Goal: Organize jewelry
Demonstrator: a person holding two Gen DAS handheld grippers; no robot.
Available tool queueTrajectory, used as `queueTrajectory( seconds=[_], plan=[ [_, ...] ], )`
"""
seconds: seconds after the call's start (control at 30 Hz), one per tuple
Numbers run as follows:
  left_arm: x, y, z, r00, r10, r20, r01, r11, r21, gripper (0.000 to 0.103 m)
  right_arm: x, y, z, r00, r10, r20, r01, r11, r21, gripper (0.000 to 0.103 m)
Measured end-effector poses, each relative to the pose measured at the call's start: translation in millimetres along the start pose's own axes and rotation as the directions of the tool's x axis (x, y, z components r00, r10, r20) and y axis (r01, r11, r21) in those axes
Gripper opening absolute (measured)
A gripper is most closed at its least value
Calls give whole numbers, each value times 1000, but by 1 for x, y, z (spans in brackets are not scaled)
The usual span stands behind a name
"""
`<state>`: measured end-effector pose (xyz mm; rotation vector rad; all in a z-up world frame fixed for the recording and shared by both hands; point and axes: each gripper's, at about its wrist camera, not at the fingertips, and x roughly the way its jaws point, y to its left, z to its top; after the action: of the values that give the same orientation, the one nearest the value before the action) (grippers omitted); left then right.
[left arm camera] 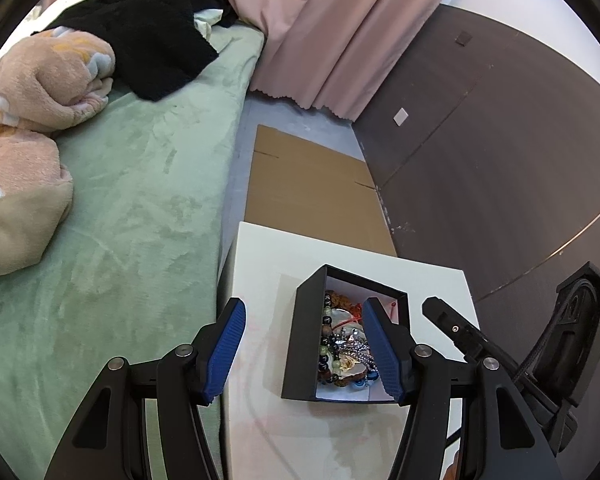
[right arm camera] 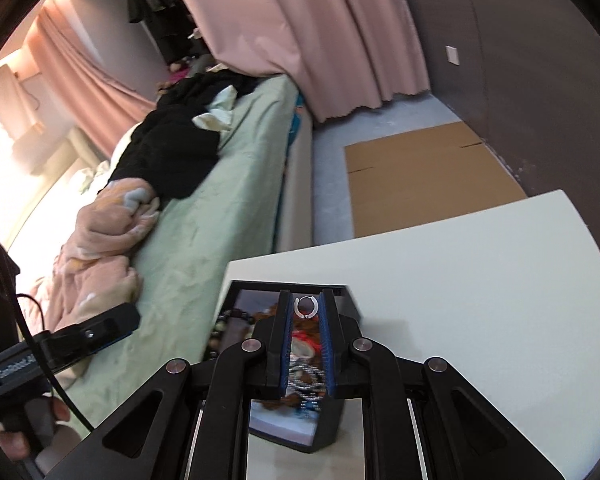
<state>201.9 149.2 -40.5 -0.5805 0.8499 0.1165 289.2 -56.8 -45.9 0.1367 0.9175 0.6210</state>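
One black box [left arm camera: 346,344] of tangled jewelry [left arm camera: 346,348] was seen on the one white table [left arm camera: 260,264]. The left gripper [left arm camera: 302,350] was held tilted downward, jaws apart, astride the box wall. The right gripper [right arm camera: 307,312], jaws nearly together, was clamped on one small silver ring [right arm camera: 306,307] above the box.

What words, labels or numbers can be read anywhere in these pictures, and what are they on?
"GenRobot.AI", partly blurred: white print on the black body of the left gripper, seen from the right wrist camera.
No print shows on the black cardboard jewelry box or the white table.
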Motion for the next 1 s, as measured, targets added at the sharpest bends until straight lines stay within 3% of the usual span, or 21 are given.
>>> queueTrajectory(
  seconds=[0.07,0.1,0.13,0.2,0.4,0.5,0.67,0.73,1.0],
  plan=[
    [0,1,0,1000,3,2,-3,1000,-4,62,3,3,0,1000,8,-15,-8,1000,2,17],
    [0,1,-1,1000,5,1,-5,1000,-6,62,4,3,1,1000,19,-22,-18,1000,9,29],
    [0,1,-1,1000,7,-1,-7,1000,-8,62,3,1,0,1000,20,-23,-20,1000,14,49],
    [-1,1,-2,1000,13,-3,-13,1000,-5,62,-3,-2,0,1000,10,3,-10,1000,25,67],
    [-13,-2,-8,999,32,35,-32,999,4,84,-23,-16,1,1000,5,27,-7,999,48,69],
    [-22,-8,-12,997,38,60,-40,999,26,89,-33,-22,-2,1000,1,18,-2,999,50,78],
    [-35,-23,-23,995,54,81,-60,996,72,92,-55,-28,-8,999,-7,31,6,999,35,88],
    [-39,-29,-27,994,53,93,-62,994,89,94,-64,-33,-11,999,-6,34,5,999,36,97],
    [-59,-65,-45,993,32,111,-50,986,161,98,-105,-47,-24,999,-37,38,36,998,47,100]
  ],
)
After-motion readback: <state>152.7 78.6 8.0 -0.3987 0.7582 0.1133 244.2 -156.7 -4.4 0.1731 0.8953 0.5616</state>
